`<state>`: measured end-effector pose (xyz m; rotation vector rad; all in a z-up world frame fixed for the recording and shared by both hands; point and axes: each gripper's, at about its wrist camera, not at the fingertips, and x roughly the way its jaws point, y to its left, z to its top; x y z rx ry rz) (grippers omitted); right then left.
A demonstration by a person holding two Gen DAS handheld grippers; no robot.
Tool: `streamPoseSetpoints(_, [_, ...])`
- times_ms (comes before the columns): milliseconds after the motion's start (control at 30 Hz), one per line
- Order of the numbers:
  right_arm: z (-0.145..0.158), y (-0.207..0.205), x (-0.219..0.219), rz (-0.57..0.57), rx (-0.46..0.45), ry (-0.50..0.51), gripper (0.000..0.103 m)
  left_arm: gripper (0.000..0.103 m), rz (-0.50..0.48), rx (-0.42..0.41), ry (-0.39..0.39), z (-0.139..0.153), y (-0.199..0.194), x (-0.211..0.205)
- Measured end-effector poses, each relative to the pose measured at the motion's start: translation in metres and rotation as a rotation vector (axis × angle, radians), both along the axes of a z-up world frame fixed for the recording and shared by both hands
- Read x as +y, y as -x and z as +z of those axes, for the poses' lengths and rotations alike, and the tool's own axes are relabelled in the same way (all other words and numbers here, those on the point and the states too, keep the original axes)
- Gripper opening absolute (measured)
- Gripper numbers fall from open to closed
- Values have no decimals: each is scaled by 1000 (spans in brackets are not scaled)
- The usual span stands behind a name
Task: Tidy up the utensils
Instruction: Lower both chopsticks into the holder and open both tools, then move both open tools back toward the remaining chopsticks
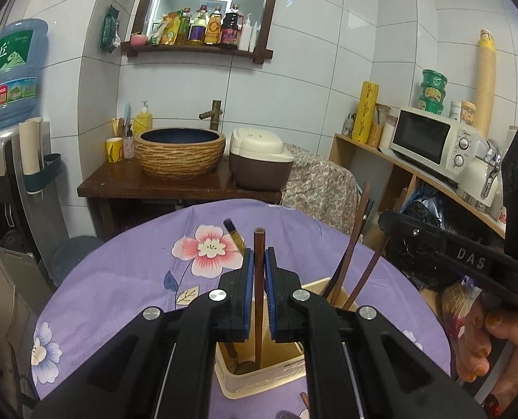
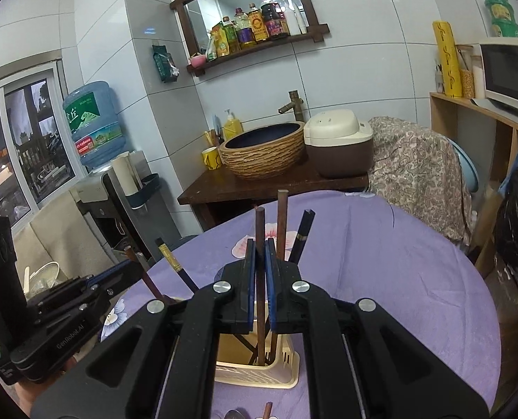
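A cream utensil holder (image 1: 259,377) stands on the purple floral tablecloth (image 1: 119,279); it also shows in the right wrist view (image 2: 259,370). My left gripper (image 1: 258,262) is shut on a brown wooden handle (image 1: 259,244) that stands upright in the holder's left compartment, beside a dark gold-banded chopstick (image 1: 234,234). My right gripper (image 2: 258,255) is shut on another brown wooden handle (image 2: 259,223) standing in the right compartment, next to a second brown stick (image 2: 282,216) and a dark chopstick (image 2: 302,234).
A spoon and a wooden handle (image 2: 255,413) lie on the cloth at the near edge. Behind the table stand a wooden counter with a basin (image 1: 179,152), a rice cooker (image 1: 259,160) and a cloth-covered chair (image 2: 419,171). A shelf with a microwave (image 1: 430,138) is on the right.
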<state>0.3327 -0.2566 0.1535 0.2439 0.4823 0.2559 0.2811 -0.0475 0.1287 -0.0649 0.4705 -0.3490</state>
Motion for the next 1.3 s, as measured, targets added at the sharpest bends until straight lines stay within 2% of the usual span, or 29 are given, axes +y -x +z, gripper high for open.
streamPoseSetpoints(233, [-4,4,-1,2,-16,-12,7,10,7,1,-16,-5,4,0])
streamPoseSetpoints(300, [-4,7,-1,-14,-24,2,10,30,-2,-7,-3,-2,11,2])
streamPoseSetpoints(333, [-4,11,-1,-20,-38,14,19,37,-8,-15,7,0,16,3])
streamPoseSetpoints(367, [-4,16,0,-24,-52,21,27,48,-13,-24,14,2,21,4])
streamPoseSetpoints(400, [-4,19,-1,-25,-65,20,43,55,-19,-37,17,3,29,5])
streamPoseSetpoints(433, [-4,26,-1,-26,-87,20,46,57,-22,-48,15,4,35,6])
streamPoseSetpoints(600, [-9,55,0,-39,-115,64,49,80,-23,-82,-10,-4,69,14])
streamPoseSetpoints(867, [-54,97,7,-25,-20,126,51,94,36,8,-43,-50,95,38])
streamPoseSetpoints(933, [-74,108,11,-16,20,152,56,98,62,41,-48,-65,100,45])
streamPoseSetpoints(1100, [-122,129,22,6,128,199,57,98,129,161,-73,-111,108,57])
streamPoseSetpoints(1200, [-148,140,30,34,200,204,57,98,125,217,-57,-133,115,60])
streamPoseSetpoints(1300, [-169,155,41,49,233,254,57,95,110,259,-54,-146,121,60])
